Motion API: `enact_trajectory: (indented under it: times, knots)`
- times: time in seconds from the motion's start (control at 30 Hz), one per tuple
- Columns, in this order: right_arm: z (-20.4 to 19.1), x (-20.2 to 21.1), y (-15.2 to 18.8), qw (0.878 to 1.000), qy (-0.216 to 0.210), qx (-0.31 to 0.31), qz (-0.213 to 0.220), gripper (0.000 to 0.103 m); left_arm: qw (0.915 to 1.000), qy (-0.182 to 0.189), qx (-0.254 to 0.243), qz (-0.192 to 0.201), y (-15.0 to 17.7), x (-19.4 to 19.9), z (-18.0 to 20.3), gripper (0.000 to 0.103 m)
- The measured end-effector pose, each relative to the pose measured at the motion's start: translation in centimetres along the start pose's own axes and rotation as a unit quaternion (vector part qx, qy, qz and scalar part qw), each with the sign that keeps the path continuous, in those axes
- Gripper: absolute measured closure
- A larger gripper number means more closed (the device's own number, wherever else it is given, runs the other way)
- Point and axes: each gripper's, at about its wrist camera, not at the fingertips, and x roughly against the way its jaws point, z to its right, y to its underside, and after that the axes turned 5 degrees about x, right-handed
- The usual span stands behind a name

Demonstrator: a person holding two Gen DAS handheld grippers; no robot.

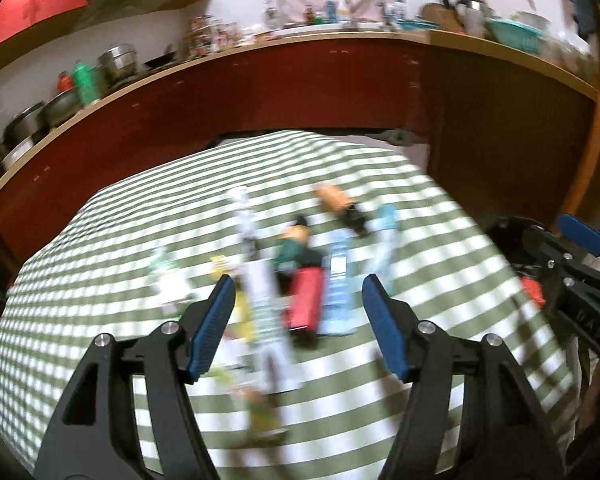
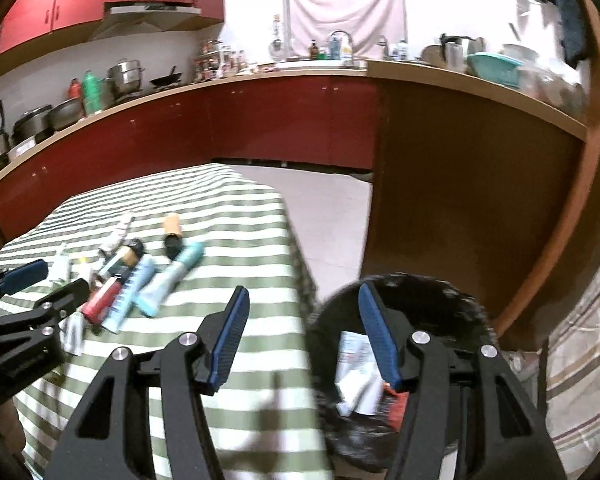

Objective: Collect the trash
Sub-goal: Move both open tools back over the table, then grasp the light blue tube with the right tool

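Several pieces of trash lie in a cluster on the green-and-white striped tablecloth [image 1: 380,360]: a red tube [image 1: 306,304], a light blue tube [image 1: 338,288], a white striped tube [image 1: 262,304], an orange bottle with a black cap [image 1: 336,200]. My left gripper [image 1: 298,308] is open and empty, just above the cluster. My right gripper [image 2: 302,320] is open and empty at the table's right edge, over a black trash bin [image 2: 400,360] that holds a white packet [image 2: 356,364] and a red item [image 2: 394,402]. The cluster also shows in the right wrist view, red tube [image 2: 100,300] included.
A red kitchen counter [image 2: 260,120] with pots and bottles runs behind the table. A brown counter panel [image 2: 460,200] stands right of the bin. Tiled floor [image 2: 328,216] lies between table and counter. The left wrist view is motion-blurred.
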Motion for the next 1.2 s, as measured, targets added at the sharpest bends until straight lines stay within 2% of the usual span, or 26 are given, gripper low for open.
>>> enact_trajectory:
  times: [0.23,0.47,0.7,1.0,1.1,1.2]
  knots:
    - [-5.0,-2.3,-1.5,0.999,-0.030,0.020,-0.023,0.047,0.9970,-0.063,0.044,-0.011,1.0,-0.6,-7.2,0.038]
    - [-8.0,-4.4,-2.2,0.997,-0.044,0.037,-0.051,0.047,0.9919,-0.102,0.069,-0.031,1.8,-2.0,-11.7,0.038]
    - [-10.1,-5.6,-2.4,0.996,-0.028,0.056,-0.070,0.048,0.9879,-0.119,0.093,-0.034,1.9,-2.6,-14.6,0.038]
    - [-10.5,-8.0,-2.7,0.992,-0.010,0.054,-0.114,0.057,0.9870,-0.112,0.105,-0.046,2.5,-3.4,-15.4,0.036]
    - [-10.5,-8.1,-2.6,0.991,-0.009,0.055,-0.118,0.062,0.9873,-0.108,0.106,-0.047,2.7,-3.5,-15.3,0.036]
    - [-10.0,-8.1,-2.5,0.992,-0.007,0.053,-0.116,0.072,0.9876,-0.106,0.105,-0.049,2.8,-3.6,-15.0,0.035]
